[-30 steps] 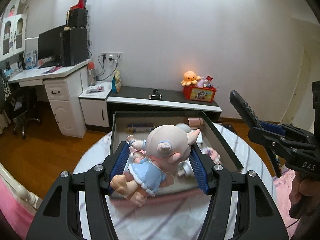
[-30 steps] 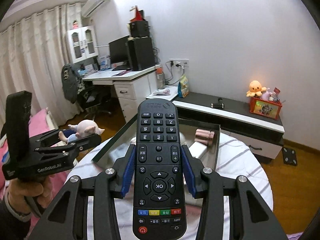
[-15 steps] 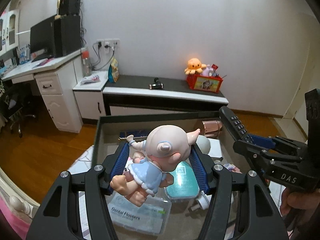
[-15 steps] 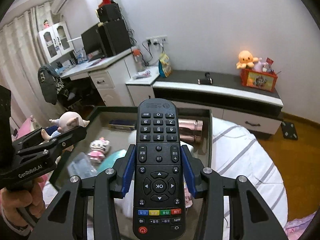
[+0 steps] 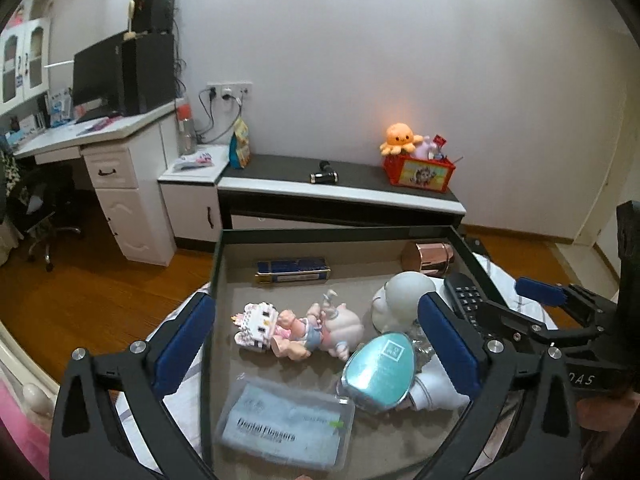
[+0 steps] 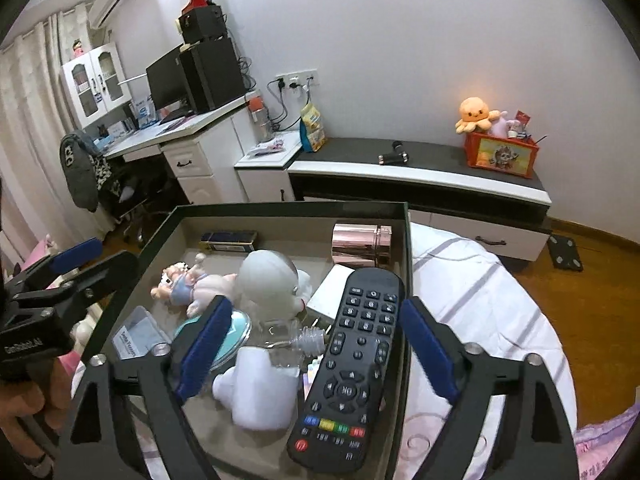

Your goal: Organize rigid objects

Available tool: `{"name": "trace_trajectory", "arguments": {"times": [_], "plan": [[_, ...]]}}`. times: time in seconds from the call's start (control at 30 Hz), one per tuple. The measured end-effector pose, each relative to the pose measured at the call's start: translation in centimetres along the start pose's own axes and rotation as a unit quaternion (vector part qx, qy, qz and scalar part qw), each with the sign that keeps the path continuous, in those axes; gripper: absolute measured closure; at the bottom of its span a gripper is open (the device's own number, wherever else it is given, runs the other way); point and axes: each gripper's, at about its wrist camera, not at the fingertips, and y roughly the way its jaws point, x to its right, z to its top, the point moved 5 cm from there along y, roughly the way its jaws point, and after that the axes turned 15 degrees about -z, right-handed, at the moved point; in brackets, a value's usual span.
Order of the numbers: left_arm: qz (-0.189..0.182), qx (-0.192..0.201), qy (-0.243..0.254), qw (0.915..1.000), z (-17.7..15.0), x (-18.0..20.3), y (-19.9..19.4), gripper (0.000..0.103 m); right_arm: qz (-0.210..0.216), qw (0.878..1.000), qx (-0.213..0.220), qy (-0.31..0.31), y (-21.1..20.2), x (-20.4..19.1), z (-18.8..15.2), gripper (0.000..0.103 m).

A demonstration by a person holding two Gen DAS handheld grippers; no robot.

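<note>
A dark open box sits on a round bed. The pig doll lies on its side in the box beside a pink-white block figure. My left gripper is open and empty above it. The black remote lies in the box along its right wall; its top shows in the left wrist view. My right gripper is open around it, not touching.
In the box: a dental flosser case, teal oval case, white round figure, rose-gold cylinder, blue bar, clear bottle. A low cabinet with a red toy bin stands behind.
Both grippers opened. The doll dropped from my left gripper into the box, and the remote left my right gripper and now rests in the box.
</note>
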Motion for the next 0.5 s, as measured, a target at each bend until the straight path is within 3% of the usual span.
{"name": "trace_trajectory", "arguments": {"times": [0.5], "plan": [[0.007,0.057,0.005,0.9983,-2.5,3.3,-11.3,0.000,-0.017,0.997,0.063,0.031,-11.1,-0.4,-1.9,0.000]]}}
